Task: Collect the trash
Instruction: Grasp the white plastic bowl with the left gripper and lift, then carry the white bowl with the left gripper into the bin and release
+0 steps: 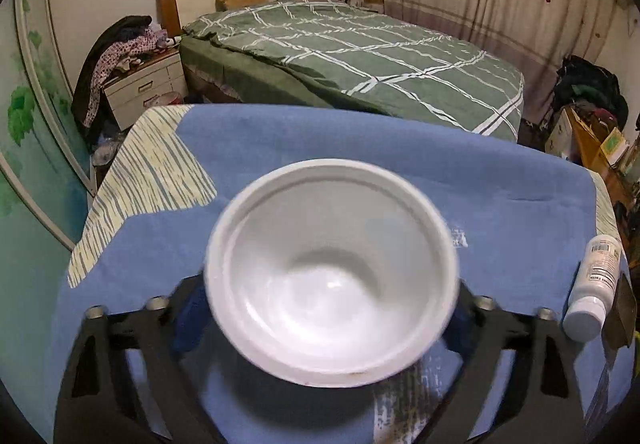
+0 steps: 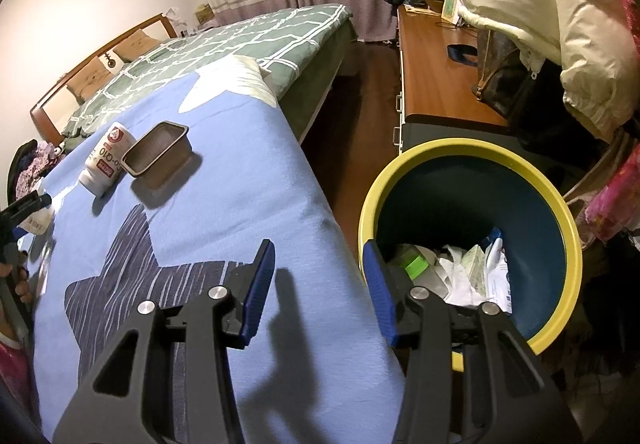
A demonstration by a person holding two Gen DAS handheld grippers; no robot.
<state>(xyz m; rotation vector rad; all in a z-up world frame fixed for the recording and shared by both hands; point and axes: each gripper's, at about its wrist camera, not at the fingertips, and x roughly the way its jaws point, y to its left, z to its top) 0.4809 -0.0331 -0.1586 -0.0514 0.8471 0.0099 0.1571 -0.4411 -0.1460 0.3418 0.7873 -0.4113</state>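
Left tongs (image 1: 332, 314) pinch a white bowl (image 1: 331, 272); right tongs (image 2: 316, 290) spread, empty. Carry bowl level, release over the bin (image 2: 472, 244).

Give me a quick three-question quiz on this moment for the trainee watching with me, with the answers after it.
1. True or false: the left gripper holds nothing.
2. What lies beside the white bottle on the blue cloth? A) a brown tray B) a green mug C) a book
3. Fill in: the right gripper is ____ and hangs over the table edge next to the yellow-rimmed bin.

Key:
1. False. It is closed on the white bowl.
2. A. The brown tray lies right beside the bottle.
3. Open. Nothing is between its blue pads, and the bin already holds trash.
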